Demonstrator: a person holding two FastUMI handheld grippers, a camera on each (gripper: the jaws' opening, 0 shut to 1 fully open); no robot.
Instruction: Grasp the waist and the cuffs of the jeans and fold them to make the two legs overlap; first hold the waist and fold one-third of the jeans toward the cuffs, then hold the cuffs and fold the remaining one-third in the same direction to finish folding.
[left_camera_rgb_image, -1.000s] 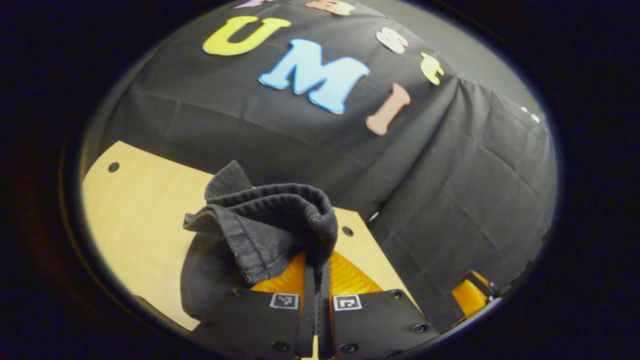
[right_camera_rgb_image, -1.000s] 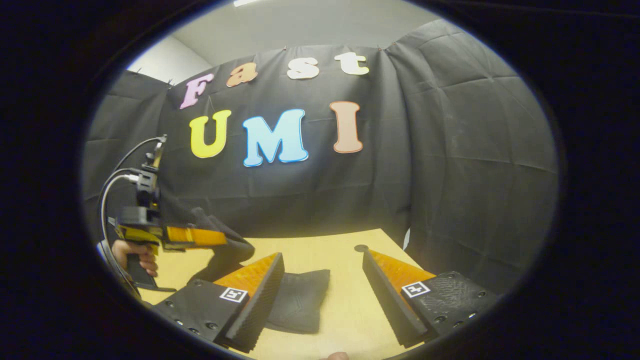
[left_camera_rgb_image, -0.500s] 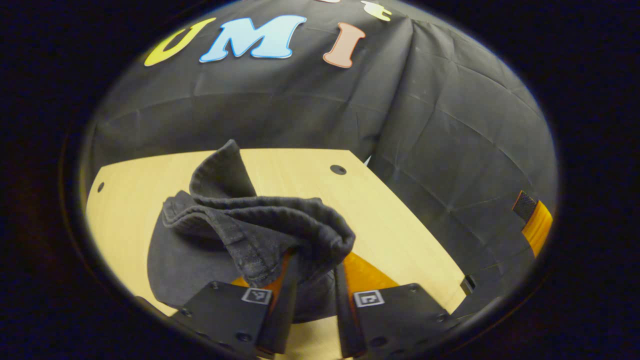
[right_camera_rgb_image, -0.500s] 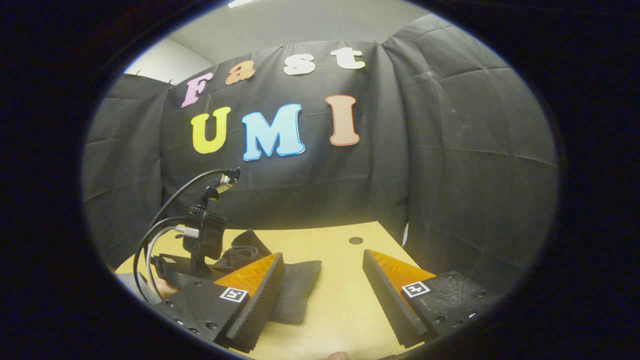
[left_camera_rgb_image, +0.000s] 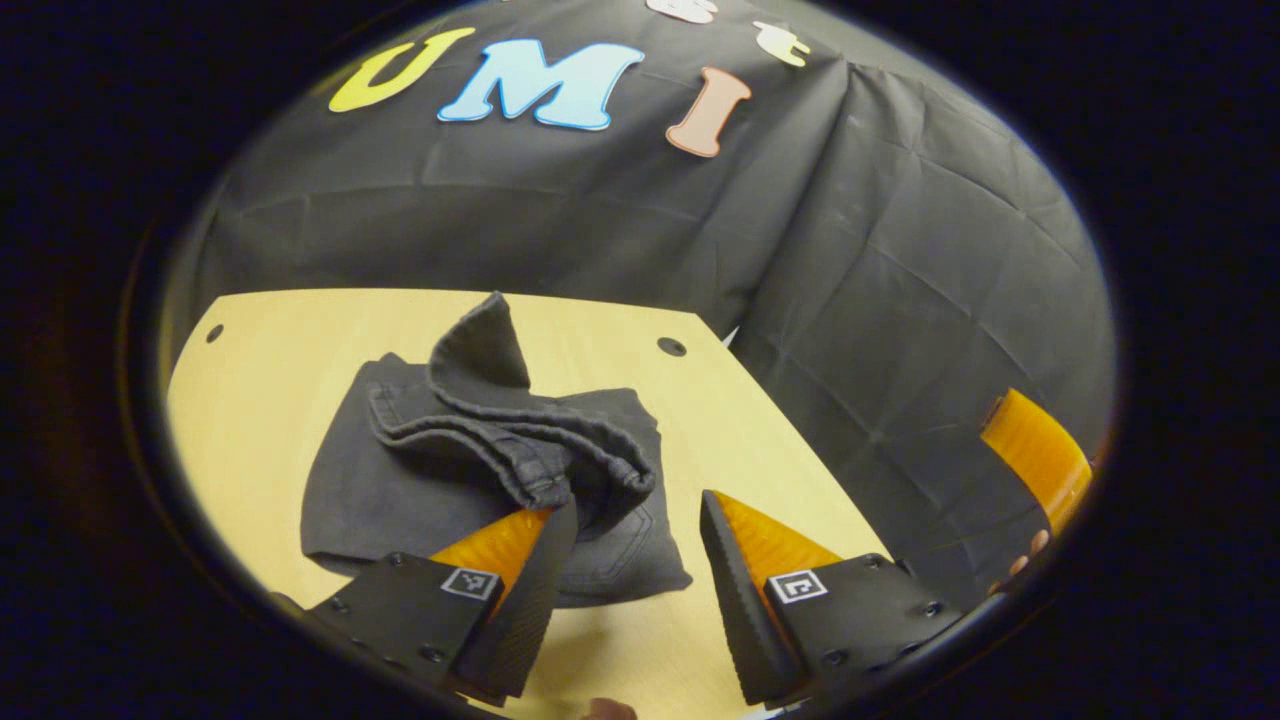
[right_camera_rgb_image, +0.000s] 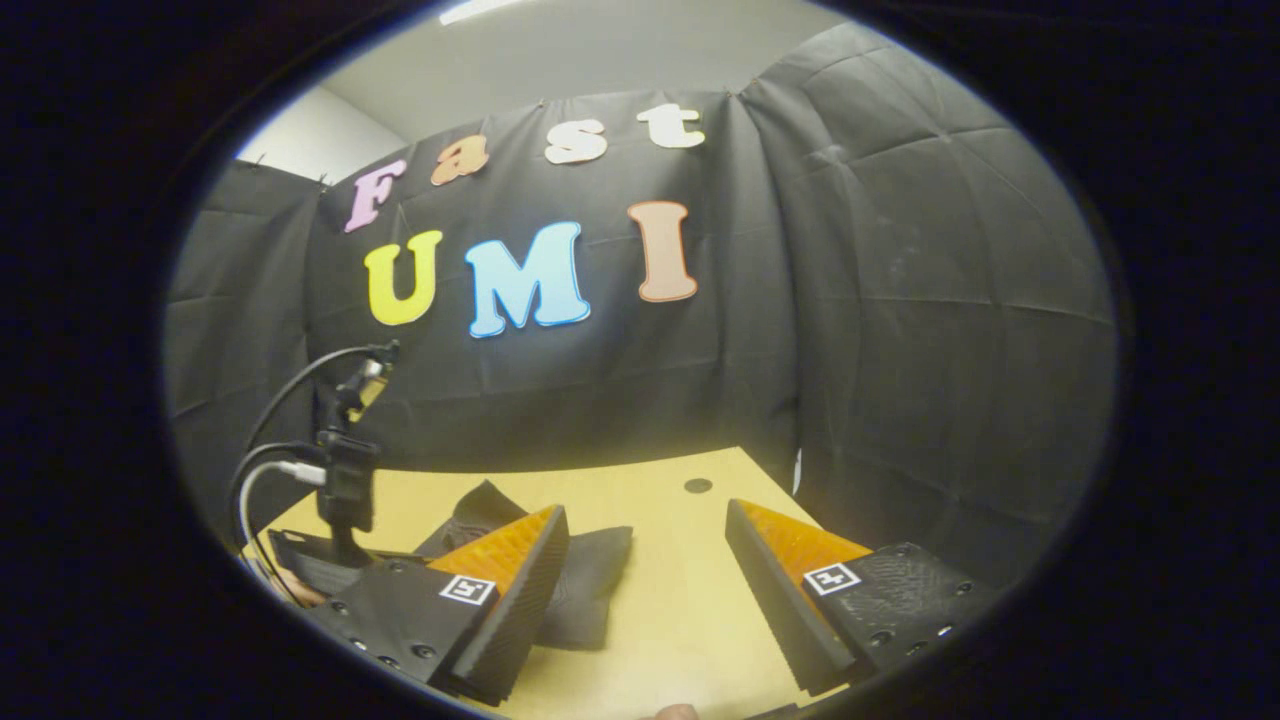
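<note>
Because the jeans (left_camera_rgb_image: 470, 470) are soft, limp denim with some weight, lying as a dark folded bundle on the bench (left_camera_rgb_image: 250, 390) with one loose hem rucked up, I judge thick seamed edges the best hold. Left gripper (left_camera_rgb_image: 630, 560) and right gripper (right_camera_rgb_image: 645, 575) both show fingers spread, pinching nothing. Smooth pale wood lets cloth slide; black drapes close the booth.

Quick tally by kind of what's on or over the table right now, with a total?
Jeans: 1, dark bundle lying on the table.
Tongs: 2, left tongs open, right tongs open.
Table holes: 2, far-left corner and far-right corner.
Total: 5.
</note>
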